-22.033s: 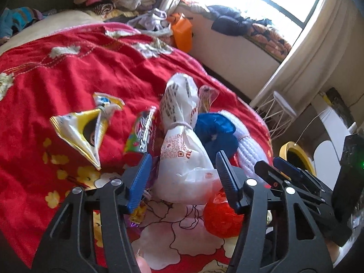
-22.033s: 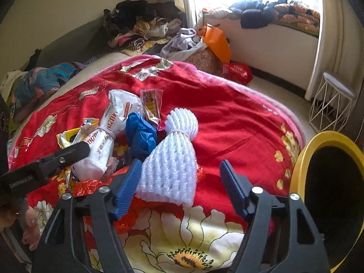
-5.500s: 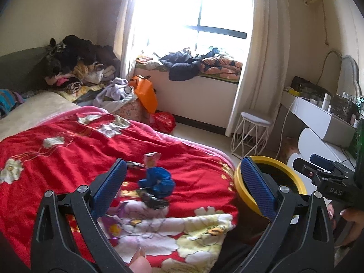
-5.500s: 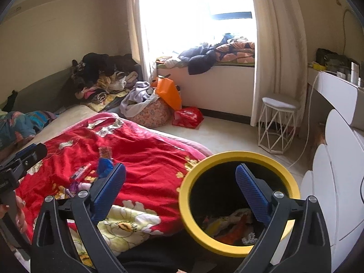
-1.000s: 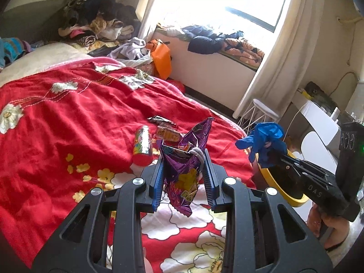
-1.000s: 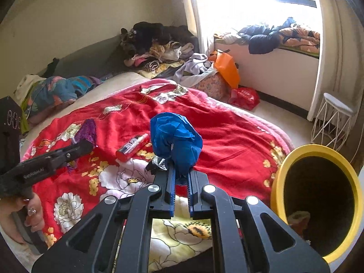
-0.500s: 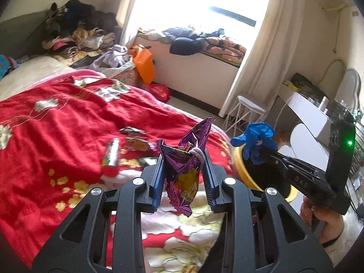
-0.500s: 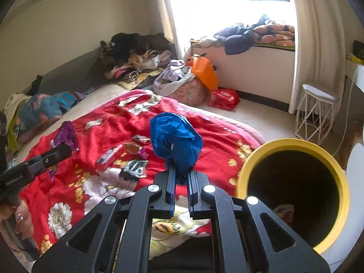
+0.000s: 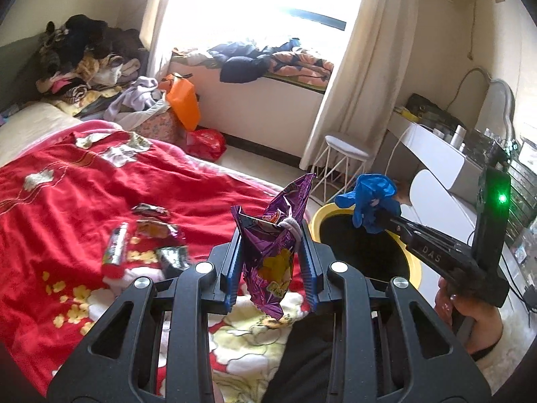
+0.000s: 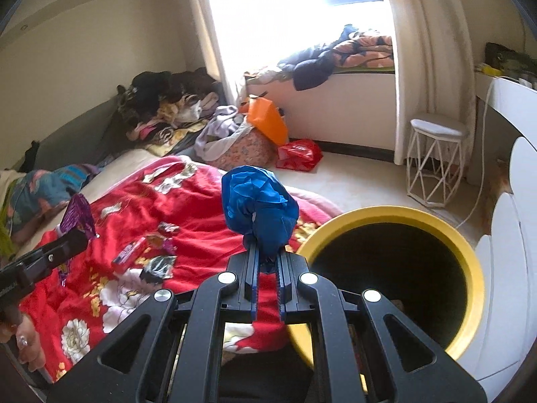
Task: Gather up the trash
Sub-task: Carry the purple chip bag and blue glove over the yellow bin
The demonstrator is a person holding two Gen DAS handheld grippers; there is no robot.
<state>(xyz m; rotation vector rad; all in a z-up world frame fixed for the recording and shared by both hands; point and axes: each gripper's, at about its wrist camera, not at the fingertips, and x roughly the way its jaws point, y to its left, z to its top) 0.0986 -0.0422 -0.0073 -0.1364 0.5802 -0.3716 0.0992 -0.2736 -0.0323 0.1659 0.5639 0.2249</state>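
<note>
My left gripper (image 9: 272, 235) is shut on a purple snack bag (image 9: 273, 245) and holds it above the bed's foot. My right gripper (image 10: 265, 252) is shut on a crumpled blue plastic bag (image 10: 258, 201), held beside the near rim of the yellow-rimmed black bin (image 10: 396, 213). In the left wrist view the blue bag (image 9: 372, 201) hangs over the bin (image 9: 317, 221). Several wrappers (image 9: 151, 231) lie on the red flowered blanket (image 9: 67, 194); they also show in the right wrist view (image 10: 147, 252).
A white wire stool (image 10: 436, 158) stands by the curtain. A white desk (image 9: 446, 164) is right of the bin. An orange bag (image 10: 268, 121), a red bag (image 10: 298, 154) and clothes piles (image 10: 167, 104) lie beyond the bed.
Both grippers have swung right from the bed toward the bin, each still holding its bag. The bin now fills more of the right wrist view.
</note>
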